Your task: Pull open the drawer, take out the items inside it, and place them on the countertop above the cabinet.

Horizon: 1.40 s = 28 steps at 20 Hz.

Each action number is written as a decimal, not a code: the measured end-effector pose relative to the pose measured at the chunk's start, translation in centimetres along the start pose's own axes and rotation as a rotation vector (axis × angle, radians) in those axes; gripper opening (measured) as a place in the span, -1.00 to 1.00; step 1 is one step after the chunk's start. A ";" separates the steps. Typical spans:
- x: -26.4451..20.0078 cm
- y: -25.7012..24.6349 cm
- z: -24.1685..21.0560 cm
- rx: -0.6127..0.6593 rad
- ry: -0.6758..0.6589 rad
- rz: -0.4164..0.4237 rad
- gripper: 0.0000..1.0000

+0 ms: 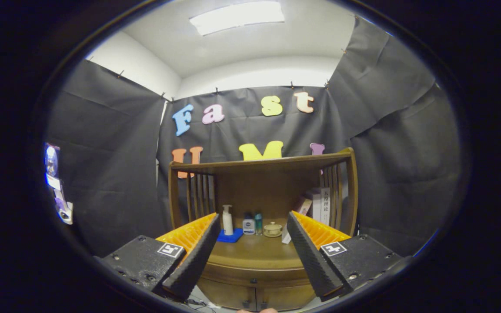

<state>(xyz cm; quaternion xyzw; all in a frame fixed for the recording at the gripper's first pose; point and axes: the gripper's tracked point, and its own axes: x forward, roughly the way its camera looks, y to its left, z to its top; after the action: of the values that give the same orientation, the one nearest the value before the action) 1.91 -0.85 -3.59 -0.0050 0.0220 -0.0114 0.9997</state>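
A brown wooden cabinet (255,261) stands straight ahead, beyond my fingers. Its rounded countertop (255,250) shows between the two fingers. Below the top, the cabinet front (250,295) with small dark knobs looks closed; I cannot tell a drawer from a door there. My gripper (252,221) is open, fingers wide apart, with nothing between them. It hovers some way in front of the cabinet, at about countertop height.
At the back of the countertop stand a white pump bottle (227,220) on a blue pad (229,236), two small bottles (252,224) and a small lidded pot (272,229). Books (320,206) lean at the right. A slatted wooden rail (261,164) encloses the top.
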 end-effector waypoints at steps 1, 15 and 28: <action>0.3 -0.1 -0.6 -0.006 0.007 -0.009 0.99; 5.9 -0.2 -16.8 -0.037 0.210 -0.029 0.99; 11.6 0.1 -31.8 0.045 0.409 -0.047 0.84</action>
<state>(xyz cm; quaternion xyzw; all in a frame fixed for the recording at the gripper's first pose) 12.13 -1.34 -35.89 0.0194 0.2243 -0.0359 0.9737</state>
